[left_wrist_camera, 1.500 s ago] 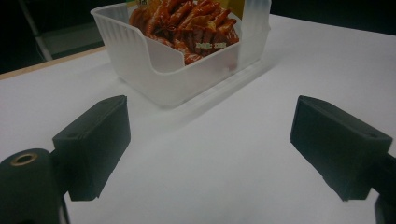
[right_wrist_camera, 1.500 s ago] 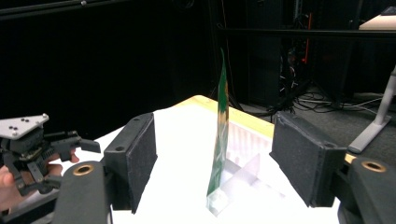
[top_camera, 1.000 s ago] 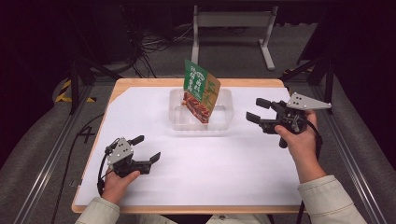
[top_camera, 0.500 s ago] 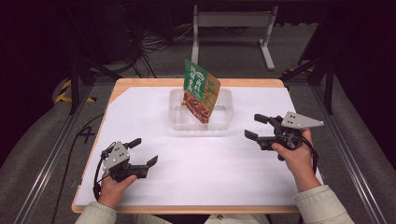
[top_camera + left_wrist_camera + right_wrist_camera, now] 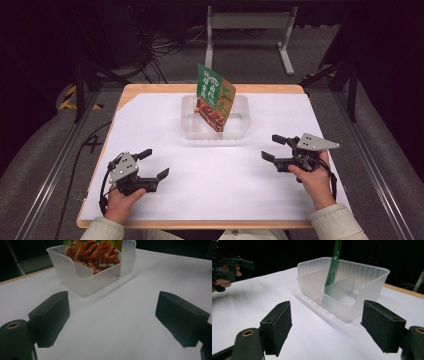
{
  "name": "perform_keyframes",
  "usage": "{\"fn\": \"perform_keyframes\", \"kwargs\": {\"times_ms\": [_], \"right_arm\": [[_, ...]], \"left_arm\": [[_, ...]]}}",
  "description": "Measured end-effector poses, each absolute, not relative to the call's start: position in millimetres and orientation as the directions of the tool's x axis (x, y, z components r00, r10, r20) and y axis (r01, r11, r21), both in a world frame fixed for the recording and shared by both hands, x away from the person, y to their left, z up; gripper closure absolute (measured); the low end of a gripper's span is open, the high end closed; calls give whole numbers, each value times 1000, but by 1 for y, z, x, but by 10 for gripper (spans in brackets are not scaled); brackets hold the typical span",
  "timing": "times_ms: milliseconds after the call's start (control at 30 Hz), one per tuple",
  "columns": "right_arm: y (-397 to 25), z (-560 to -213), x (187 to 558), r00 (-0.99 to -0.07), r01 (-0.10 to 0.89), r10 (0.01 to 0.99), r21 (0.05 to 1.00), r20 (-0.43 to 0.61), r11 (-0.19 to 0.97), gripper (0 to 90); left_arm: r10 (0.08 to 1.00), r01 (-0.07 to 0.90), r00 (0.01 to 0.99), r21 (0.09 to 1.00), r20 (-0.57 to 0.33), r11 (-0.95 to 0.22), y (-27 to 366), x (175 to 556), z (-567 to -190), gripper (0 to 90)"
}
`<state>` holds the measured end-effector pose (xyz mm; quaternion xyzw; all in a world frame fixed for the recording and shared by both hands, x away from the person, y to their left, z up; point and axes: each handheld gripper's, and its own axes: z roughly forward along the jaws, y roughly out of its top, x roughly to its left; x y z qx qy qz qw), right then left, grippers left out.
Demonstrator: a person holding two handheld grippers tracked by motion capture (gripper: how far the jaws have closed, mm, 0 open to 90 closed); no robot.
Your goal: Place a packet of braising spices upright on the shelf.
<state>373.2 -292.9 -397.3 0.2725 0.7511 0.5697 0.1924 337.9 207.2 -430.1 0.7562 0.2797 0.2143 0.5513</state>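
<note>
A green and orange food pouch stands tilted in a clear plastic bin at the table's far middle. Its meat picture shows through the bin wall in the left gripper view. In the right gripper view the pouch is edge-on beside the bin's divider. My left gripper rests near the front left, open and holding nothing. Off to the front right, my right gripper is open too, with nothing between its jaws. Both point toward the bin from a distance.
White paper covers the wooden table. A metal stand and cables lie on the dark floor beyond the far edge. The left hand and its gripper appear far off in the right gripper view.
Both grippers have drawn back toward the table's front edge and lowered, away from the bin. The pouch and bin have not moved.
</note>
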Motion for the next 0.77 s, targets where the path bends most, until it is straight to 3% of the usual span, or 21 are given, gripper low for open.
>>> {"fn": "perform_keyframes", "kwargs": {"times_ms": [767], "right_arm": [[-293, -426, 368, -748, 237, 662, 950, 45, 203, 242]], "left_arm": [[661, 194, 750, 952, 10, -235, 205, 341, -432, 128]]}}
